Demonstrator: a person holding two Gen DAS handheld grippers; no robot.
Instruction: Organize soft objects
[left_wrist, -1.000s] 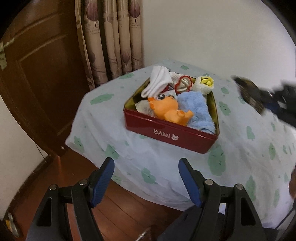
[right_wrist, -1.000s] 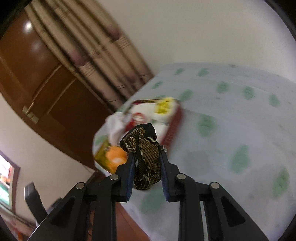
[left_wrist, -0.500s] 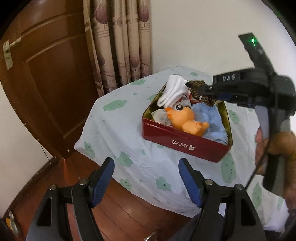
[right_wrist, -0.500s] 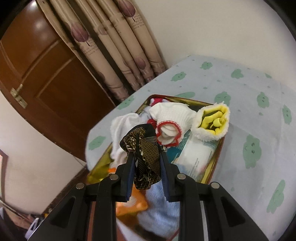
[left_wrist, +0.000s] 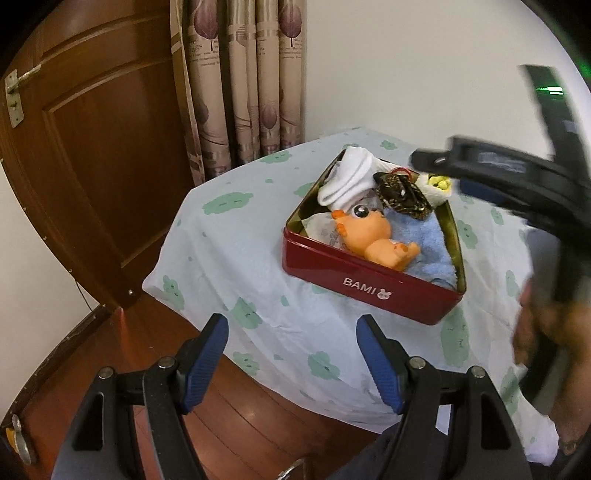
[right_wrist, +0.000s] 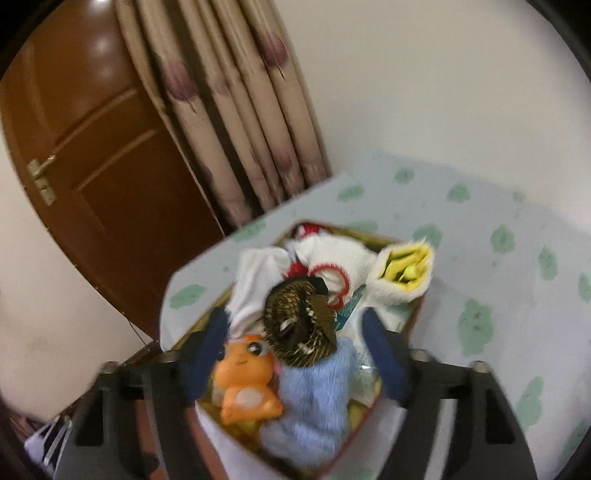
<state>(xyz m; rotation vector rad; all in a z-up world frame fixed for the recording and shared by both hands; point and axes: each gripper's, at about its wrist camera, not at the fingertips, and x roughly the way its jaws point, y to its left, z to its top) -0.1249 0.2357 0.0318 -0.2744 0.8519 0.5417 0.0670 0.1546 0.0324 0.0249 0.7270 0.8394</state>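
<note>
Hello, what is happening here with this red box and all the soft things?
A person holding a claw in each hand is packing soft things into a red tin on a table. The right claw has just been opening, and its pads are clear of the dark patterned cloth, which lies on the blue towel beside an orange toy. The left claw waits open, off the table's edge.

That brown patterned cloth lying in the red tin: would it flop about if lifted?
Probably. The brown patterned cloth lies crumpled and sagging over the blue towel, so it looks limp and light. Its bunched folds should give pads something to pinch, though loose ends would likely dangle.
</note>
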